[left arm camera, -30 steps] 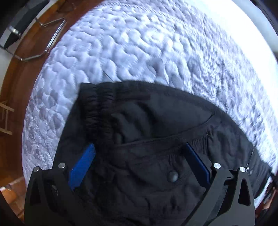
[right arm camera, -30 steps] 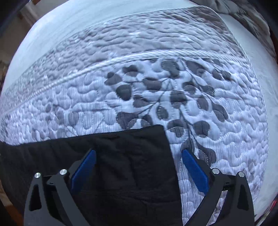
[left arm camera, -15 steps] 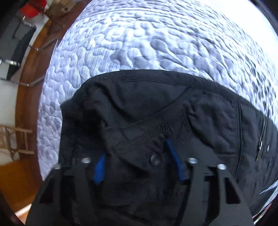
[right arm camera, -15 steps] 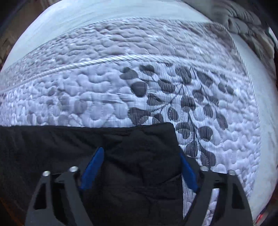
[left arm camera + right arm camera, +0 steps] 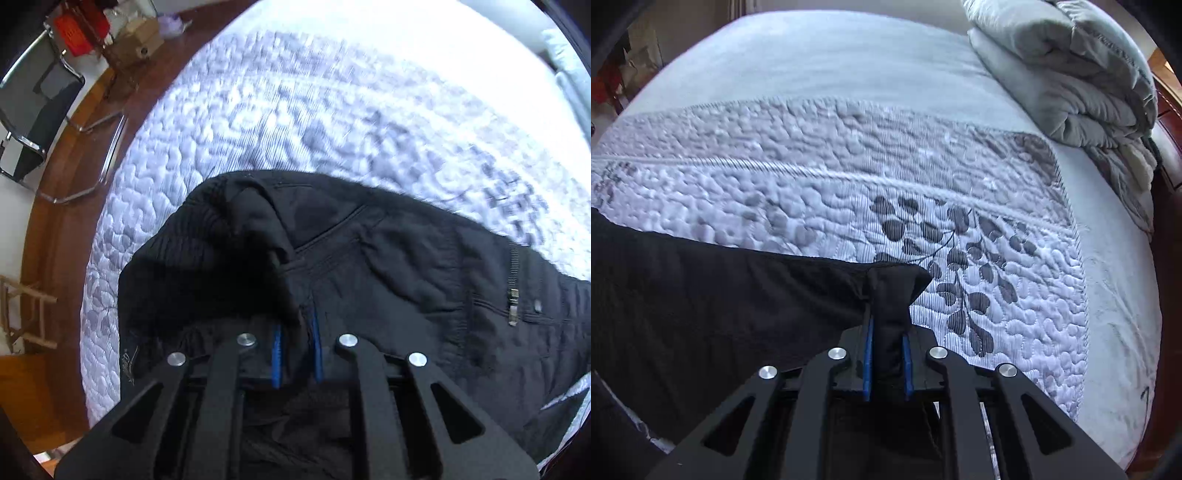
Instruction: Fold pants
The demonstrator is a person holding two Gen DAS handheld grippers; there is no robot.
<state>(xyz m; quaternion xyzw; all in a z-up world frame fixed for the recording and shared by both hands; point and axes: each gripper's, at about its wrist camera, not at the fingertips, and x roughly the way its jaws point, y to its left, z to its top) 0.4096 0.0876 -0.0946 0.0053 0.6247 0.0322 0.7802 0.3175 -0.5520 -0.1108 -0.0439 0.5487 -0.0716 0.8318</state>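
Note:
Black pants [image 5: 388, 266] lie on a white quilted bedspread [image 5: 295, 122]. In the left wrist view I see the waist end, with a pocket seam and a zipper pull [image 5: 512, 306]. My left gripper [image 5: 297, 328] is shut on a bunched fold of the waist fabric, which rises between the blue pads. In the right wrist view the pants [image 5: 720, 295] show as a long black leg. My right gripper [image 5: 888, 332] is shut on the leg's hem corner and holds it raised off the bedspread [image 5: 849, 166].
A folded grey duvet [image 5: 1071, 74] lies at the bed's far right by a wooden headboard [image 5: 1167, 147]. A metal-framed chair [image 5: 40, 107] stands on the wood floor left of the bed, with boxes [image 5: 133, 44] beyond. The bed's edge curves at the left.
Both grippers have gone from open to shut on the pants. The left one has bunched the waist fabric; the right one has pinched the hem corner. Both views have pulled back from the bed.

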